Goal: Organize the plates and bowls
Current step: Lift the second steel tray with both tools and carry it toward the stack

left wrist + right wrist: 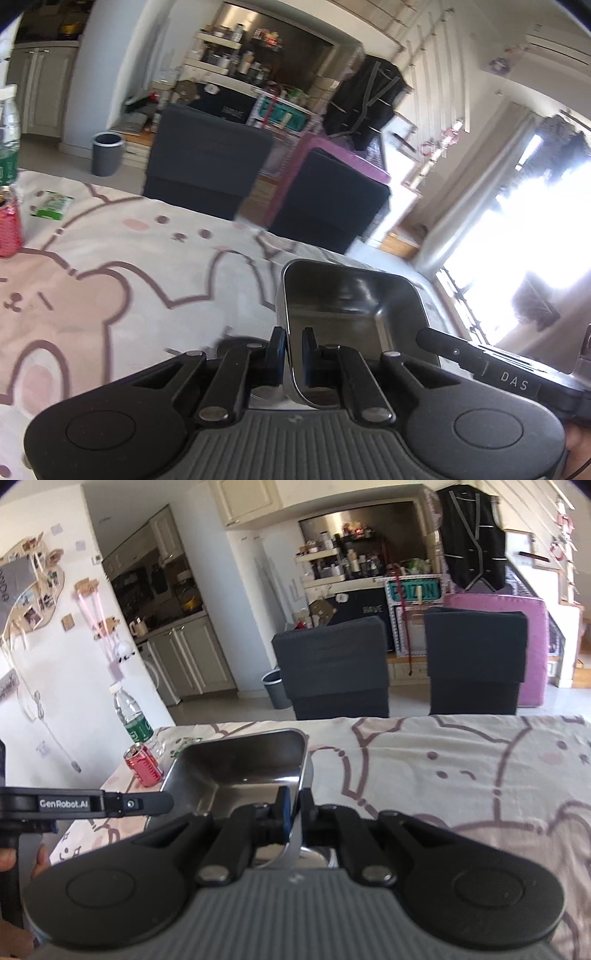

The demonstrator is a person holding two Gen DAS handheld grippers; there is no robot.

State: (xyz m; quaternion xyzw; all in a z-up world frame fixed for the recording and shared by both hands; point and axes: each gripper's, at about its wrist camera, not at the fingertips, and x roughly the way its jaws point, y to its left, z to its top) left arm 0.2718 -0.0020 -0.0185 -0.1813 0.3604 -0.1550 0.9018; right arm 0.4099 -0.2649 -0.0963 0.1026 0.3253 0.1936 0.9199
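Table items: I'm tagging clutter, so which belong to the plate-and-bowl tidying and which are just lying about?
Job in hand:
- steel tray, gripped on opposite rims by left gripper and right gripper

Lying about:
- red can
- water bottle
- green packet

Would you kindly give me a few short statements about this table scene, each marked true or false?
1. Both grippers grip the same steel tray. True: left gripper, right gripper.
2. The tray holds food. False: it is empty.
3. A red can stands beside a water bottle. True.
4. The tablecloth is plain white. False: it has cartoon animal drawings.
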